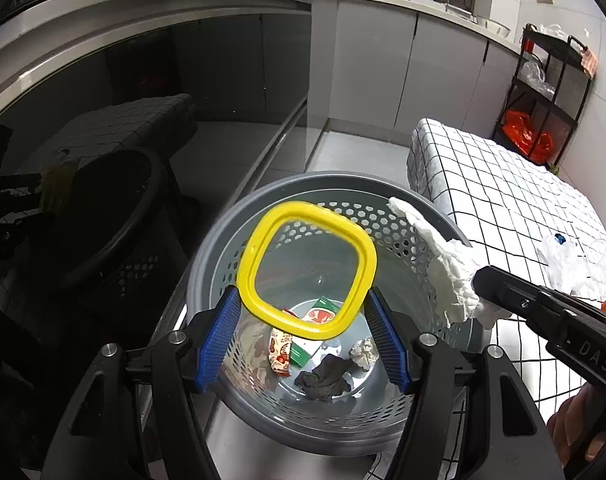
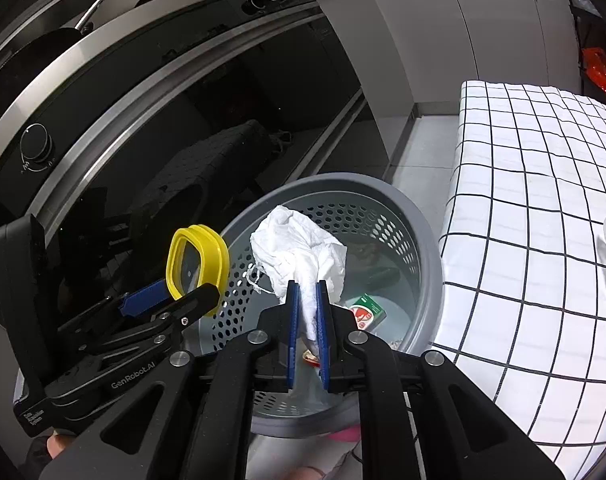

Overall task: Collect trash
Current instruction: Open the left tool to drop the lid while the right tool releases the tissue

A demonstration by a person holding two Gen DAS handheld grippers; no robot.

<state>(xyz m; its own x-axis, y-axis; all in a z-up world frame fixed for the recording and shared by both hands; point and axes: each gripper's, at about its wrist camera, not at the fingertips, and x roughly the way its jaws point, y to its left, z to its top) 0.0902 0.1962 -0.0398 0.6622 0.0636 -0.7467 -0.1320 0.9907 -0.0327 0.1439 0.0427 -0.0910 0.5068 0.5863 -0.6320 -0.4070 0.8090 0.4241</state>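
A grey perforated trash basket stands on the floor beside the table. Wrappers, a green carton and crumpled paper lie in its bottom. My left gripper is shut on a clear lid with a yellow rim and holds it over the basket's mouth. My right gripper is shut on a crumpled white tissue and holds it above the basket's right rim.
A table with a white checked cloth stands right of the basket, with clear plastic wrap on it. A dark oven front is to the left. A black shelf rack with orange bags stands behind.
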